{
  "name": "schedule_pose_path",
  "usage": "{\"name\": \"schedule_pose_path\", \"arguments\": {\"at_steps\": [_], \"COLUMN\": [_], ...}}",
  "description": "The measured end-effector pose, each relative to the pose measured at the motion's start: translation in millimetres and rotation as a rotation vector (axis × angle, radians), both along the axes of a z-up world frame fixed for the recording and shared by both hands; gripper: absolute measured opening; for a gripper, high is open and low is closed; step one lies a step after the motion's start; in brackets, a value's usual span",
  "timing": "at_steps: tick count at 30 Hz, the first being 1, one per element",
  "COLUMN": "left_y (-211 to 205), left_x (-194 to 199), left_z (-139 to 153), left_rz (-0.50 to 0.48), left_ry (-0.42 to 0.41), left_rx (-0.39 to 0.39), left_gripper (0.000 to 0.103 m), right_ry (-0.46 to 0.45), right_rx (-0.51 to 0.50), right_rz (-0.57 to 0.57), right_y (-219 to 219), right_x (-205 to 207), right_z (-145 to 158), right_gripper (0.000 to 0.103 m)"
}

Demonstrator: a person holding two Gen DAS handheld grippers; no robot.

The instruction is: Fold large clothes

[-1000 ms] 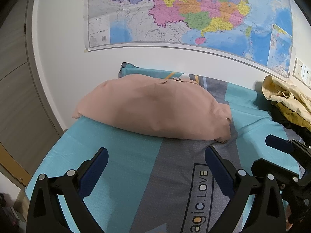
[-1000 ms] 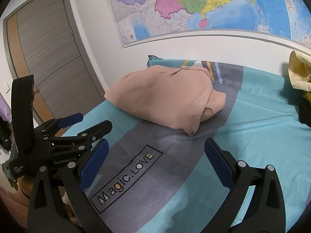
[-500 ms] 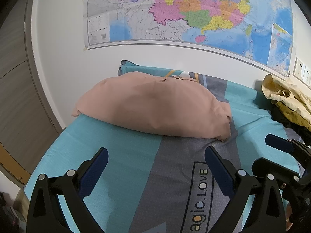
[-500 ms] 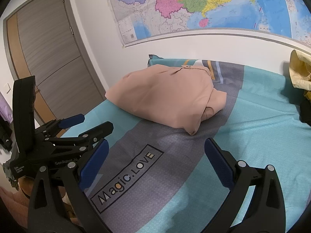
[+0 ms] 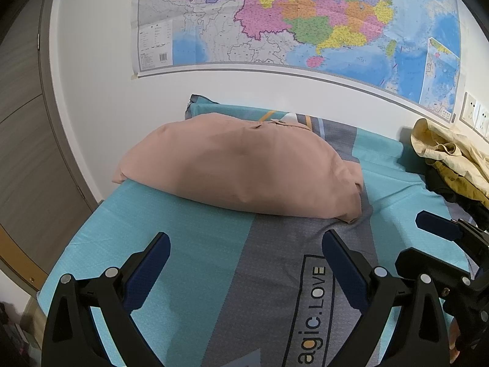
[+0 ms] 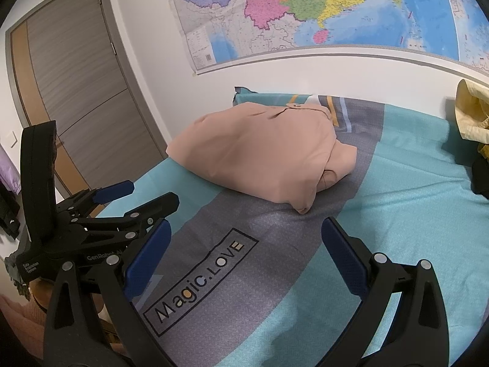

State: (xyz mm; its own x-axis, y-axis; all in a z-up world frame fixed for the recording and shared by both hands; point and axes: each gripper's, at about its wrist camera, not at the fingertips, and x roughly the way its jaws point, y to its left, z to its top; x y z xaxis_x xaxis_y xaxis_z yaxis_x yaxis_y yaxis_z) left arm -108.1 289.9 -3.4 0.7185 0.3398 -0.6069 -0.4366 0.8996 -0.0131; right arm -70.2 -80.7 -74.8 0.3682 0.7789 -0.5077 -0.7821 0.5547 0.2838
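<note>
Pink garment (image 5: 241, 165) lies folded at far end of bed (image 5: 189, 244), barely shifted in view over last second. Left gripper (image 5: 244, 263), right gripper (image 6: 246, 249) both spread, empty, hovering short. Fold looks finished.

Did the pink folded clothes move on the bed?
No. The pink folded garment keeps its place against the Magic.LOVE print and the bed's far edge; only the camera shifts slightly.
</note>
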Motion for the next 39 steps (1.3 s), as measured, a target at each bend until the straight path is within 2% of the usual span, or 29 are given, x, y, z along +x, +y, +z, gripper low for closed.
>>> {"name": "schedule_pose_path", "arguments": {"at_steps": [39], "left_y": [1.4], "left_x": [-1.3], "left_z": [-4.1], "left_rz": [-0.006], "left_ry": [0.008], "left_rx": [-0.028], "left_gripper": [0.096], "right_ry": [-0.005], "right_rx": [-0.001], "right_rz": [0.002], "right_y": [1.3], "right_x": [-4.4], "right_z": [-1.3], "right_gripper": [0.097]}}
